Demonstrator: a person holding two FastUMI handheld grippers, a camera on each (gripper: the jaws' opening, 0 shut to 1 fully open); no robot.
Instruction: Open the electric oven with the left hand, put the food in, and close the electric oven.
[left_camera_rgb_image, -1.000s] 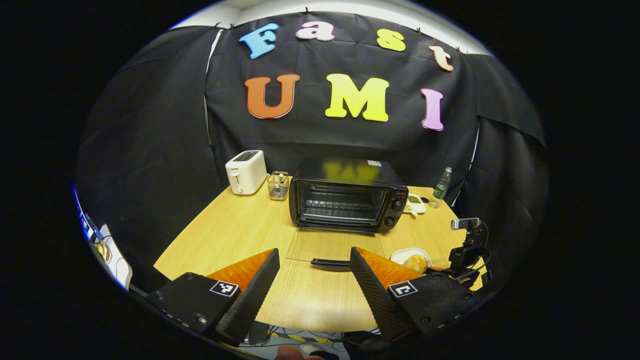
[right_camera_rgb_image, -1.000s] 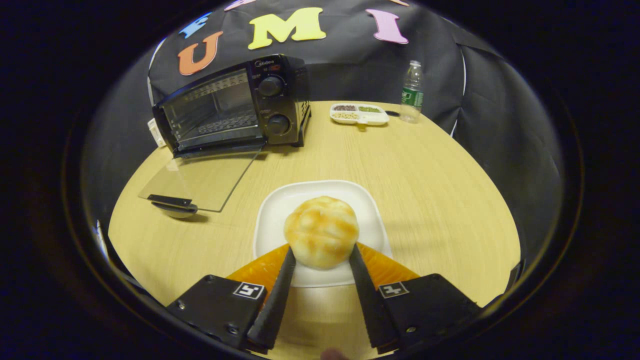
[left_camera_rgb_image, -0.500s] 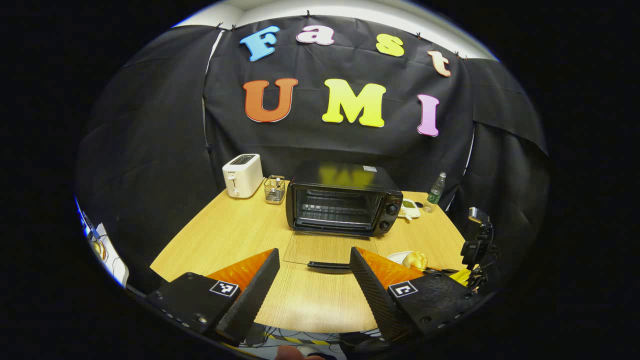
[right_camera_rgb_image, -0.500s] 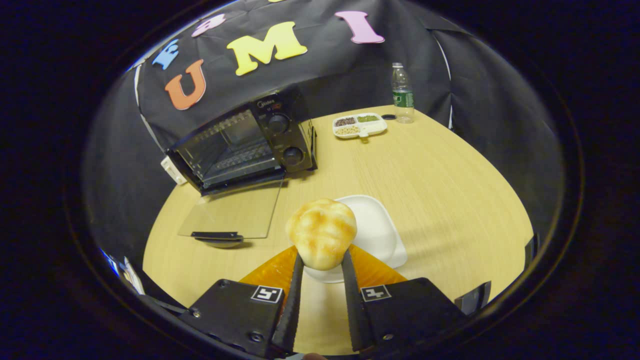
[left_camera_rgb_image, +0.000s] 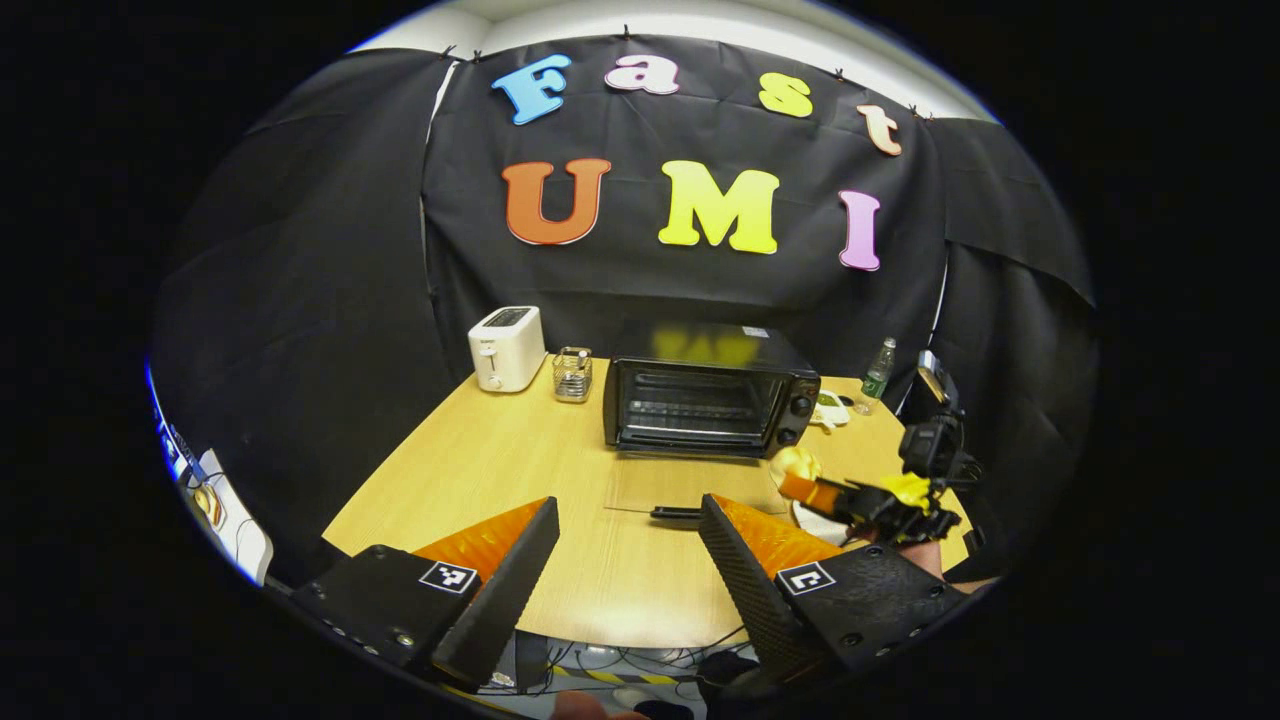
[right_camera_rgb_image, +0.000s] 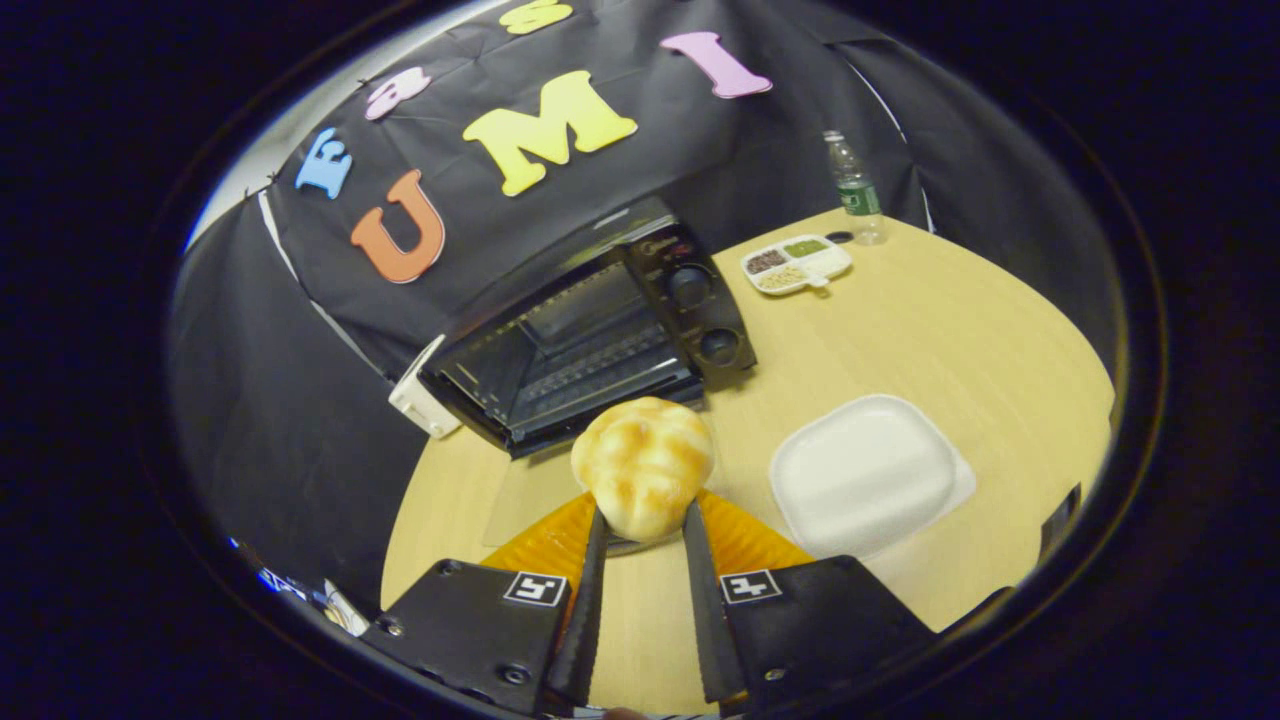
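Observation:
The black electric oven (left_camera_rgb_image: 710, 400) (right_camera_rgb_image: 600, 335) stands at the back of the wooden table, its glass door (left_camera_rgb_image: 680, 485) folded down flat onto the tabletop. A golden bread roll (right_camera_rgb_image: 642, 465) is pinched between both fingers of my right gripper (right_camera_rgb_image: 640, 520), lifted off its white plate (right_camera_rgb_image: 865, 475) and hanging above the open door. In the left gripper view that right gripper (left_camera_rgb_image: 790, 475) holds the roll (left_camera_rgb_image: 795, 462) right of the door. My left gripper (left_camera_rgb_image: 625, 525) is open and holds nothing, back at the table's near edge.
A white toaster (left_camera_rgb_image: 507, 348) and a wire holder (left_camera_rgb_image: 573, 374) stand left of the oven. A divided snack tray (right_camera_rgb_image: 795, 265) and a water bottle (right_camera_rgb_image: 855, 190) sit right of it. A hand (left_camera_rgb_image: 915, 550) holds the right gripper at the table's right side.
The right gripper shut on the roll, lifted it off the plate and carried it left toward the open oven. The left gripper drew back from the table.

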